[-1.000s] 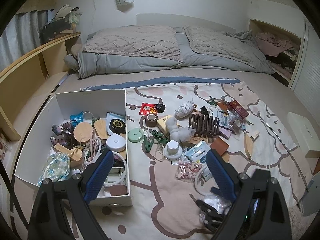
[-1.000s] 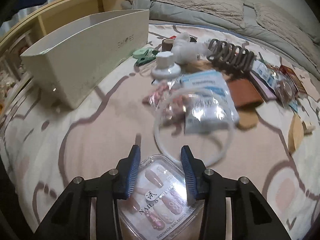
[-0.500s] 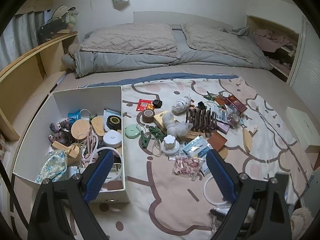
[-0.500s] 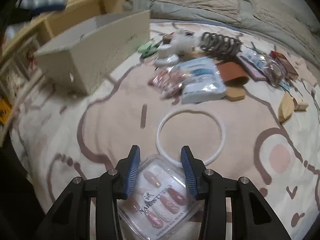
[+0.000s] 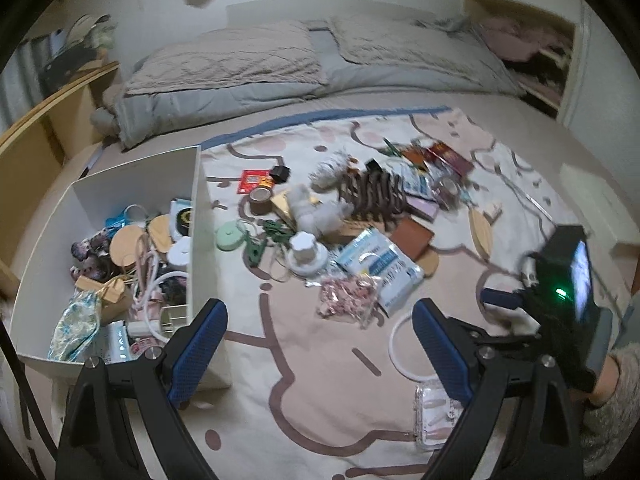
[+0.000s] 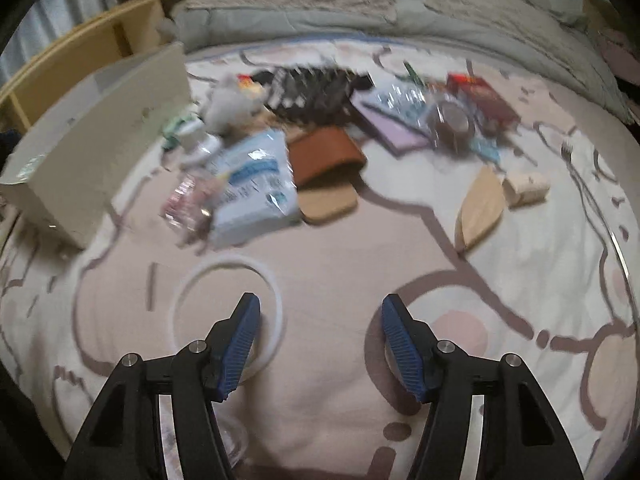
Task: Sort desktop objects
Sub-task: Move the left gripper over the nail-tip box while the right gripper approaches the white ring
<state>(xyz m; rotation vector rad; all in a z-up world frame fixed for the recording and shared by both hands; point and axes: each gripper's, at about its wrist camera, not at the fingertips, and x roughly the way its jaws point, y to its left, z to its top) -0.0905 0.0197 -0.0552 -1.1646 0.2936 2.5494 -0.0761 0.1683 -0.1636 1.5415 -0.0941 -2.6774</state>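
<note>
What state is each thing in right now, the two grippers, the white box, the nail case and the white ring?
left gripper: open, empty.
right gripper: open, empty.
white box: open-topped, holding many items.
nail case: lying flat on the blanket, not gripped.
white ring: flat on the blanket, loose.

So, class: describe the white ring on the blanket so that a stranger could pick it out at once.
Start at the white storage box on the left of the patterned blanket, then look right past the clutter to the bare patch nearest the camera. The white ring lies flat there, just below the blue-and-white packet. It alone is a thin, empty hoop.
</note>
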